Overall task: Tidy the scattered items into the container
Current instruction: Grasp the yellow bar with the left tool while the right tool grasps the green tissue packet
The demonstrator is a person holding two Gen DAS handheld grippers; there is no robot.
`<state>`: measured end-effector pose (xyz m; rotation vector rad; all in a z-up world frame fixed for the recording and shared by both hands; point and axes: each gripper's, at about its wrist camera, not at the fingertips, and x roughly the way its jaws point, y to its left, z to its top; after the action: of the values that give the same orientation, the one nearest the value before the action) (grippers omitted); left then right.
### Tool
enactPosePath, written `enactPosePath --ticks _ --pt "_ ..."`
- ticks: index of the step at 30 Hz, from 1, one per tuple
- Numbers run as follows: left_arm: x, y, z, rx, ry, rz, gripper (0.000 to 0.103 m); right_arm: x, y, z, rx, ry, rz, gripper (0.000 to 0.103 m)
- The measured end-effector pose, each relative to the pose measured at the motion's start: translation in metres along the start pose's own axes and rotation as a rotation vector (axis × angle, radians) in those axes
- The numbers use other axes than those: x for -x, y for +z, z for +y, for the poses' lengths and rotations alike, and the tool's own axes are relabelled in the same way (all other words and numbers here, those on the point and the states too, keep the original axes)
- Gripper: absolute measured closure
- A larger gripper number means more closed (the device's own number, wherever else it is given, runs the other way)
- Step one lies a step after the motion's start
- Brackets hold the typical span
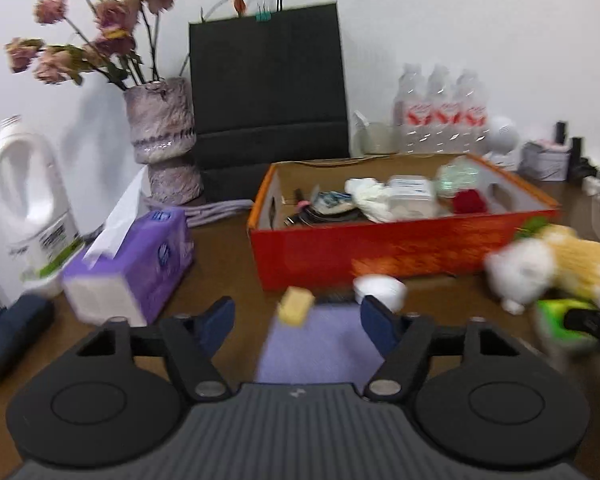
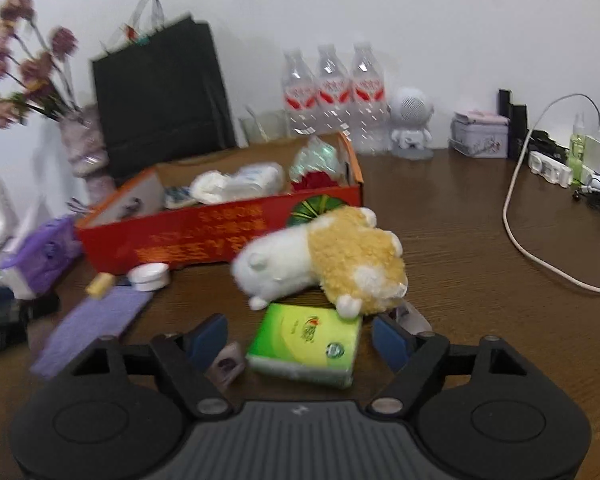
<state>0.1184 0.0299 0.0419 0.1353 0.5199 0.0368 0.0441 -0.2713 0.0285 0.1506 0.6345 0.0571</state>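
Observation:
The red cardboard box (image 1: 380, 248) (image 2: 204, 236) stands on the brown table, with several items inside it. My left gripper (image 1: 298, 322) is open over a lilac cloth (image 1: 320, 344) (image 2: 92, 320); a small yellow block (image 1: 296, 306) (image 2: 100, 285) lies at the cloth's far end and a white round jar (image 1: 380, 288) (image 2: 150, 275) just beyond. My right gripper (image 2: 300, 338) is open, with a green tissue pack (image 2: 306, 340) (image 1: 560, 320) between its fingers, the pads clear of it. A white and yellow plush toy (image 2: 328, 256) (image 1: 540, 268) lies behind the pack, one paw on it. A small grey-purple item (image 2: 226, 366) sits by the left finger.
A purple tissue box (image 1: 140, 264), a white jug (image 1: 28, 200) and a dark blue object (image 1: 12, 332) crowd the left. A vase of dried flowers (image 1: 164, 140), a black bag (image 1: 268, 92) and water bottles (image 2: 332, 92) line the wall. A white cable (image 2: 516, 224) runs to a power strip (image 2: 552, 168) on the right.

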Motion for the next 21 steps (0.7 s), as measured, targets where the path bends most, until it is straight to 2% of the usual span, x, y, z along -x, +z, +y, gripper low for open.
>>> enactPosePath --ticks 1,2,3,4,7,9,11,15,17,19,21 --pt "-0.017 0.003 0.003 -0.005 0.009 0.029 0.06 -0.013 0.005 -0.002 -0.004 -0.009 0.017 0.043" --pt "-0.034 0.004 0.006 -0.006 0.016 0.064 0.068 -0.027 0.008 -0.004 -0.008 -0.013 0.033 0.05" --pt "-0.046 0.003 0.009 0.0 0.014 0.09 0.078 -0.03 0.007 -0.004 -0.012 -0.01 0.038 0.05" --pt "-0.054 0.001 0.012 0.01 -0.005 0.102 0.08 -0.029 0.006 -0.004 -0.013 -0.005 0.034 0.052" --pt "-0.063 -0.004 0.02 0.051 -0.067 0.071 0.08 -0.041 0.006 -0.017 -0.001 0.004 0.028 0.055" --pt "-0.063 -0.005 0.023 0.078 -0.093 0.065 0.08 -0.088 0.023 -0.026 0.028 0.008 0.024 0.055" --pt "-0.06 -0.005 0.024 0.079 -0.103 0.057 0.079 -0.106 0.031 -0.031 0.045 0.008 0.023 0.054" --pt "-0.058 -0.001 0.025 0.104 -0.178 0.04 0.073 -0.117 0.045 -0.042 0.023 0.04 0.041 0.053" --pt "-0.064 -0.002 0.017 0.066 -0.175 0.059 0.075 -0.136 0.053 -0.049 0.025 0.047 0.044 0.052" --pt "-0.064 -0.003 0.015 0.057 -0.159 0.062 0.083 -0.148 0.06 -0.053 0.04 0.041 0.036 0.052" --pt "-0.061 -0.002 0.02 0.092 -0.19 0.067 0.092 -0.16 0.067 -0.057 0.056 0.037 0.034 0.052"
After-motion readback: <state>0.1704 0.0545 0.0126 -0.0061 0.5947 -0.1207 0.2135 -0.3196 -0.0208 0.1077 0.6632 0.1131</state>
